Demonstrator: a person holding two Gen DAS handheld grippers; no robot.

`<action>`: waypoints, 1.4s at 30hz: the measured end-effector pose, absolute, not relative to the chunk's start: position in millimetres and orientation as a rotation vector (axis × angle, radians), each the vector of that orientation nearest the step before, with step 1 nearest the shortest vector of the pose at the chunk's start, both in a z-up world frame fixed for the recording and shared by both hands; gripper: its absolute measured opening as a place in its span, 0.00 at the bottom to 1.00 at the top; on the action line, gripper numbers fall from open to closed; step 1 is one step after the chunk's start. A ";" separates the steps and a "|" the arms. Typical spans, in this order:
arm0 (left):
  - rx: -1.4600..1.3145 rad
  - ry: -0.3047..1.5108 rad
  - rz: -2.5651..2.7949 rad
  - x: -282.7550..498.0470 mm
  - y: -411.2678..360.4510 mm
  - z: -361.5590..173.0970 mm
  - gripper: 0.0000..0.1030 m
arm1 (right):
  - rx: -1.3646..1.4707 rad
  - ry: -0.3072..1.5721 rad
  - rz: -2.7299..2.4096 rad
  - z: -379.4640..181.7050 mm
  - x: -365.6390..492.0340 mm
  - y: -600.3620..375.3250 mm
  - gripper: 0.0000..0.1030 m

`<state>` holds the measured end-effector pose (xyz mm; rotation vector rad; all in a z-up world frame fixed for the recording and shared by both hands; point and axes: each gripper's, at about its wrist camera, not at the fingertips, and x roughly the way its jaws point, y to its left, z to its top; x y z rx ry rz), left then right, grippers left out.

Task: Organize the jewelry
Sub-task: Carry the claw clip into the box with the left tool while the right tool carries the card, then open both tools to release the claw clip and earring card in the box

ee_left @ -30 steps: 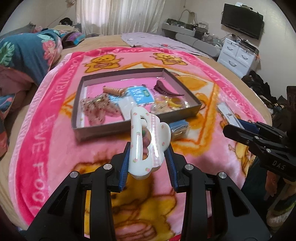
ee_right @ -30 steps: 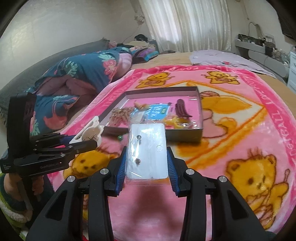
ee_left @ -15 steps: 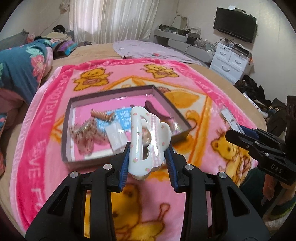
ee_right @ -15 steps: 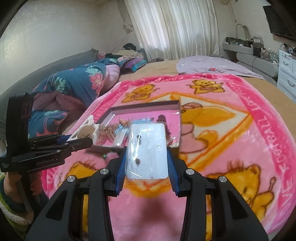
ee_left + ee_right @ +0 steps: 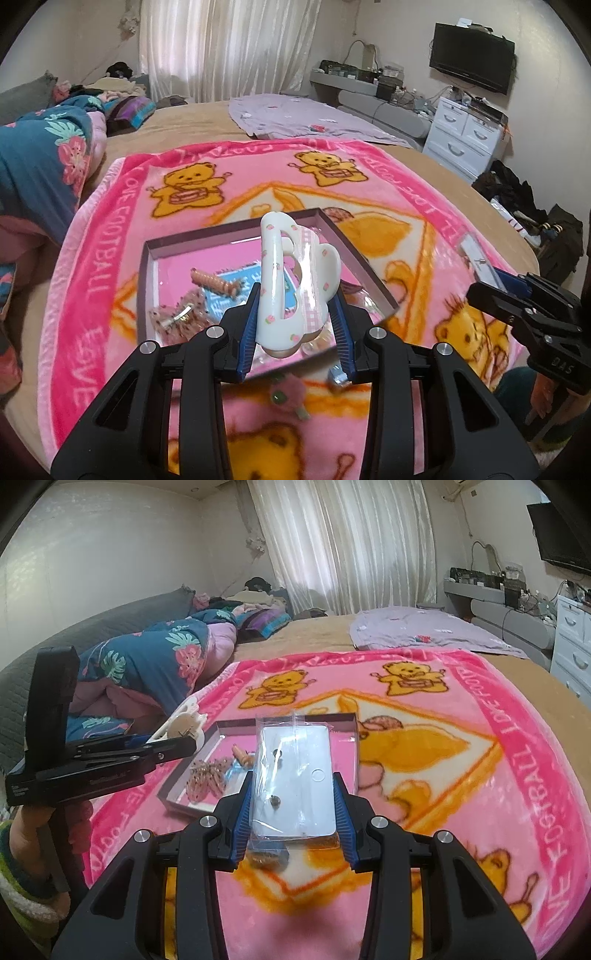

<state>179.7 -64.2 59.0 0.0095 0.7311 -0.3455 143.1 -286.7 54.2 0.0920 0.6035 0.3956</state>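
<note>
My left gripper point(image 5: 295, 325) is shut on a white floral hair claw point(image 5: 291, 280), held above the near edge of a shallow grey tray point(image 5: 146, 280). The tray holds a tan clip point(image 5: 214, 282), a speckled bow clip point(image 5: 177, 319) and a blue packet point(image 5: 240, 284). My right gripper point(image 5: 293, 812) is shut on a clear bag with a white earring card point(image 5: 293, 771), held above the blanket near the tray point(image 5: 347, 746). The left gripper with the claw point(image 5: 181, 727) shows at left in the right wrist view. The right gripper point(image 5: 517, 295) shows at right in the left wrist view.
The tray lies on a pink teddy-bear blanket point(image 5: 110, 258) on a bed. A floral duvet point(image 5: 40, 162) is bunched at left. A lilac cloth point(image 5: 295, 118) lies at the far side. A white dresser point(image 5: 465, 133) stands at right. A small flower hairpin point(image 5: 284, 395) lies near the tray.
Both grippers have risen and pulled back from the tray, still holding their items. The tray looks smaller and farther in both views.
</note>
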 end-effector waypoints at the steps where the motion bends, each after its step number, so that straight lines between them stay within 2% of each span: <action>1: 0.008 0.731 -0.339 182.4 -62.2 59.5 0.27 | 0.093 0.603 0.399 55.5 145.7 -285.3 0.37; 20: -0.046 0.798 -0.247 225.2 -24.2 26.5 0.27 | 0.059 0.632 0.456 59.8 212.5 -244.7 0.37; 42: -0.025 0.901 -0.236 244.4 -31.0 -23.2 0.27 | 0.062 0.780 0.385 -9.6 255.7 -256.9 0.37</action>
